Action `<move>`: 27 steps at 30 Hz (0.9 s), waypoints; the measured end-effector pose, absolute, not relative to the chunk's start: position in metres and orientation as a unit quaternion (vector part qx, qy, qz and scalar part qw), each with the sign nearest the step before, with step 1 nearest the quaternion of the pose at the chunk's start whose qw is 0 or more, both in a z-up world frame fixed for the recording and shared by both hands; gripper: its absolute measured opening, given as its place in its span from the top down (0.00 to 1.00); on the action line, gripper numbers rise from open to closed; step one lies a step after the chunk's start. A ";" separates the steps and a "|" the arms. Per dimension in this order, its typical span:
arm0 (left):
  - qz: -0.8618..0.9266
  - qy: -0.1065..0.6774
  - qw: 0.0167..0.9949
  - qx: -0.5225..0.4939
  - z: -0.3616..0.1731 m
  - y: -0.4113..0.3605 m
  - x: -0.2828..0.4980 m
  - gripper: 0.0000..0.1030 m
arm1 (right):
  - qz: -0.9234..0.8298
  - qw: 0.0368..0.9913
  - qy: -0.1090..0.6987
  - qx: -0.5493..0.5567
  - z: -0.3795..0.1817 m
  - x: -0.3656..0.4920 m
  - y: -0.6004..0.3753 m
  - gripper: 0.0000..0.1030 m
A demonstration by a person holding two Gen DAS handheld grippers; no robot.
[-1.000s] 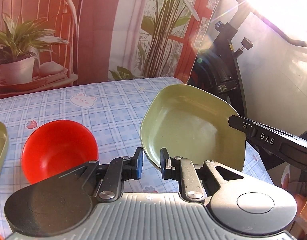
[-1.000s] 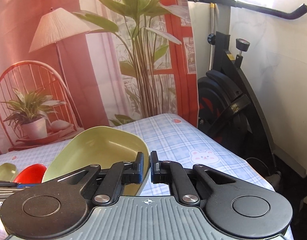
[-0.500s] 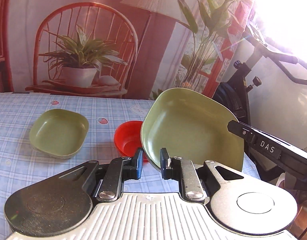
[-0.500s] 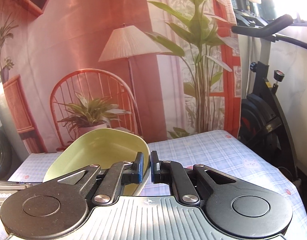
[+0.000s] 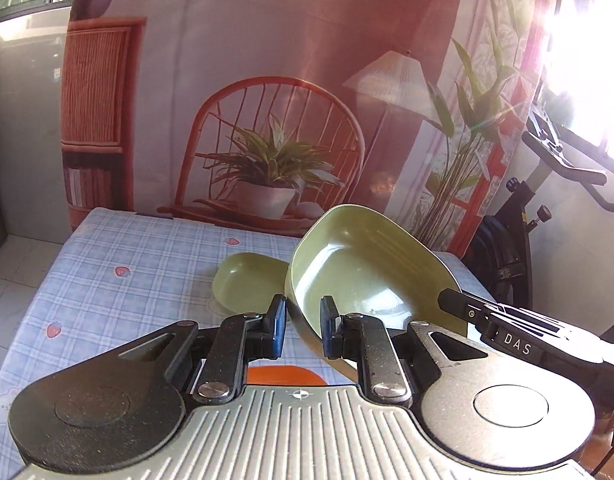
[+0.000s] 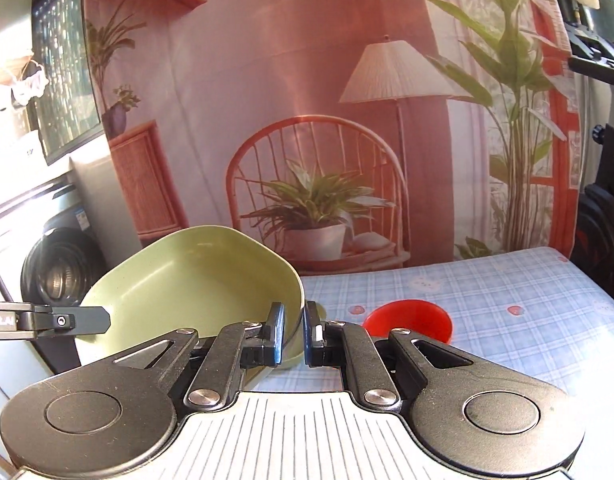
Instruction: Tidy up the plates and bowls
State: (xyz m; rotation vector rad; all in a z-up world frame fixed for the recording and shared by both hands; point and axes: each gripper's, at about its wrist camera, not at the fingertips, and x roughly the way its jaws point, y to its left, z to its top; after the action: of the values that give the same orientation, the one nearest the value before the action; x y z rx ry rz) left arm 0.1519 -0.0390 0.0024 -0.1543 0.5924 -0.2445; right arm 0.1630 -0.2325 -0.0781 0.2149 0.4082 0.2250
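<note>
Blue checked tablecloth [image 5: 147,264] | printed backdrop [image 6: 307,120] | exercise bike [image 5: 527,216] right

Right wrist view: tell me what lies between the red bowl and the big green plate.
The right tool and bare checked tablecloth separate the red bowl from the big green plate, whose rim that tool clamps.

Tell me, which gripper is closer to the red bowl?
Probably the left. The left gripper hangs right above the red bowl, which peeks out beneath its fingers. The right gripper has the bowl ahead, slightly to its right. Both grip the big green plate.
</note>
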 end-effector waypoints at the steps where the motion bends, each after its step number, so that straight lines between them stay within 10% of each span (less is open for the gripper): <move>1: -0.118 0.291 0.946 -0.078 0.001 -0.030 0.147 0.82 | 0.115 0.966 0.206 0.106 -0.080 0.162 -0.226 0.92; 27: -0.093 0.418 0.897 -0.112 -0.136 0.004 0.155 0.82 | 0.118 0.946 0.287 0.095 -0.192 0.170 -0.193 0.92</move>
State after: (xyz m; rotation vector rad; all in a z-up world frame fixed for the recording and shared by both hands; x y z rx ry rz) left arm 0.1551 0.0042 -0.1360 -0.2331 0.8667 -0.1922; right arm 0.1701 -0.1930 -0.1917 0.1938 0.5839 0.2396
